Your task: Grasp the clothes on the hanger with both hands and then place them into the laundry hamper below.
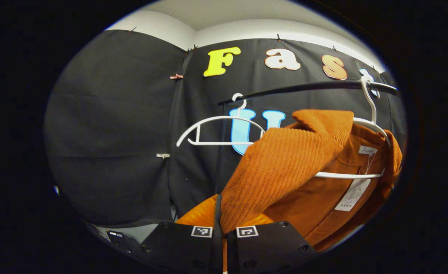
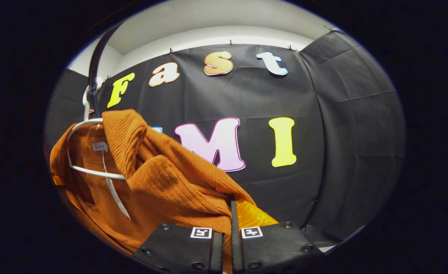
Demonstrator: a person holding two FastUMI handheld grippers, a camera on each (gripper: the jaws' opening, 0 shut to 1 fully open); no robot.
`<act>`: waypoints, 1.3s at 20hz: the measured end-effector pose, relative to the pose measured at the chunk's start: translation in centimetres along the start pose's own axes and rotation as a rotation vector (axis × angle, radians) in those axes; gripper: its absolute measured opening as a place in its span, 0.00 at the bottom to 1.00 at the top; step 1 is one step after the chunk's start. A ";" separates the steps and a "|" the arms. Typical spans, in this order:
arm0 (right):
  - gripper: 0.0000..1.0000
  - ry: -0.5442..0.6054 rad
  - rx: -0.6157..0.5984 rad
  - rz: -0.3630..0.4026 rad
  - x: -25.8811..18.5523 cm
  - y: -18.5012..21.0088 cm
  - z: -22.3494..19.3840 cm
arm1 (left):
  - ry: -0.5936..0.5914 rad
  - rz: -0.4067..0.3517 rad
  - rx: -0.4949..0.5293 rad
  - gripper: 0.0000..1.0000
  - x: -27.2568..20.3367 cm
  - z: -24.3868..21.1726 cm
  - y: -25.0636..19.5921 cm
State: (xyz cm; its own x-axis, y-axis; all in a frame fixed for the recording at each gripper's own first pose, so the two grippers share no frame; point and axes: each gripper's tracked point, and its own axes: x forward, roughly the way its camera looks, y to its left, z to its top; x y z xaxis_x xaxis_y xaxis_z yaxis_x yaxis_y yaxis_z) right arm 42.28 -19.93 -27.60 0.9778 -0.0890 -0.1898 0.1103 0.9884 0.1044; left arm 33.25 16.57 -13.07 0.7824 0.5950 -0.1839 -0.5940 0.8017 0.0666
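Both tongs are clamped on the sweater (image 1: 285,160): the left gripper (image 1: 224,238) pinches a ribbed fold at 6 o'clock in the left gripper view, and the right gripper (image 2: 226,238) does the same at 6 o'clock in the right gripper view. It hangs on a hanger (image 1: 368,125) at 3 o'clock, half pulled off the shoulders. It looks soft, light and floppy, so it should bunch and slide off; gripping thick folds near the shoulders seems safest.

Both gripper views look up, close against the ribbed orange knit garment (image 1: 285,167) (image 2: 170,182) on its white plastic hanger (image 1: 364,125) (image 2: 80,127). The left gripper view sees it at right; the right gripper view, at left.
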 end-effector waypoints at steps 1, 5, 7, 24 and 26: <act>0.18 -0.018 -0.001 -0.010 0.5 -0.2 0.7 | -0.023 0.008 0.003 0.08 0.3 1.0 0.5; 0.13 -0.043 -0.005 -0.020 1.9 -0.3 2.1 | -0.073 0.027 0.039 0.09 2.0 2.8 1.4; 0.13 -0.061 0.007 -0.028 2.5 -0.6 3.3 | -0.074 0.024 0.043 0.09 2.9 2.8 1.5; 0.13 0.055 0.024 -0.078 5.1 -3.0 -0.9 | 0.097 -0.052 0.035 0.09 8.6 -3.8 0.9; 0.14 0.098 0.013 -0.073 3.7 -2.8 -3.2 | 0.136 -0.045 0.048 0.09 7.5 -6.1 1.3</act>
State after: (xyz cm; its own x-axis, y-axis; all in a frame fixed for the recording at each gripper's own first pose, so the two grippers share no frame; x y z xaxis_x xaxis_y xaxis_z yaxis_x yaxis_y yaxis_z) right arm 45.04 -22.67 -31.69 0.9451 -0.1476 -0.2916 0.1834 0.9780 0.0996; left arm 37.23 21.74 -20.34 0.7736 0.5479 -0.3184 -0.5468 0.8311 0.1016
